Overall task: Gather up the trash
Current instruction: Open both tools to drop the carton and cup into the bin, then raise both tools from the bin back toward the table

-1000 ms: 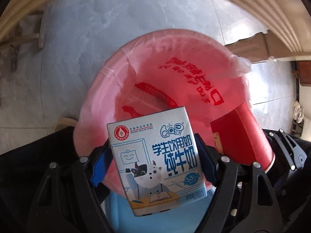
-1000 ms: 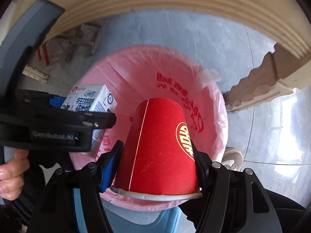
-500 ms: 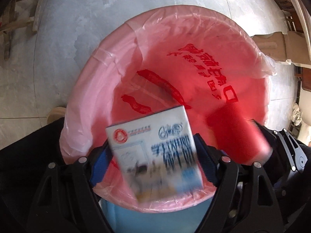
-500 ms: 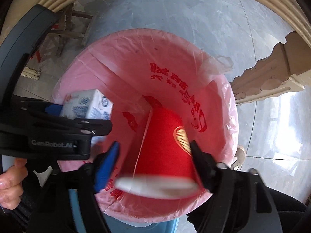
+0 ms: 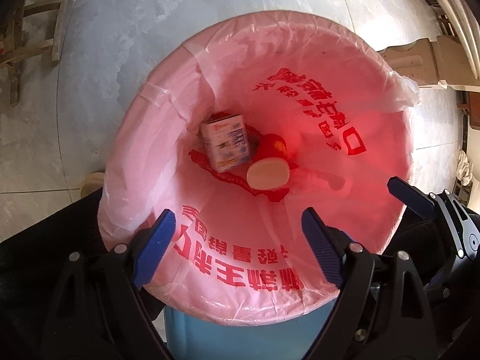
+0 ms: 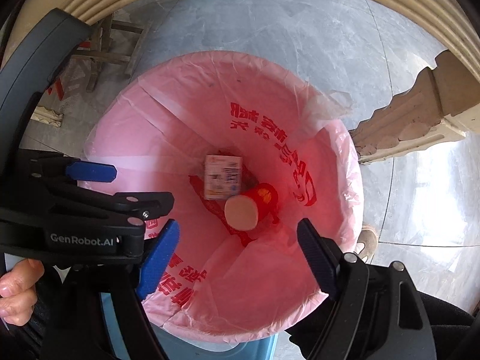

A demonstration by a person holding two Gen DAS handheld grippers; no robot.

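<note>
A blue bin lined with a pink plastic bag (image 5: 300, 69) (image 6: 168, 126) stands below both grippers. A white milk carton (image 5: 225, 141) (image 6: 222, 177) and a red paper cup (image 5: 270, 165) (image 6: 252, 205) lie at the bottom of the bag, side by side. My left gripper (image 5: 238, 247) is open and empty above the bin's near rim; it also shows at the left of the right wrist view (image 6: 120, 183). My right gripper (image 6: 237, 258) is open and empty above the bin; one of its fingers (image 5: 411, 199) shows at the right of the left wrist view.
Grey stone floor (image 6: 270, 30) surrounds the bin. A carved beige table edge and leg (image 6: 420, 114) stand at the right. Wooden stool legs (image 6: 102, 48) are at the back left. A shoe (image 6: 367, 237) is by the bin's right side.
Both grippers opened. The milk carton and the red cup dropped from them to the bottom of the bag.
</note>
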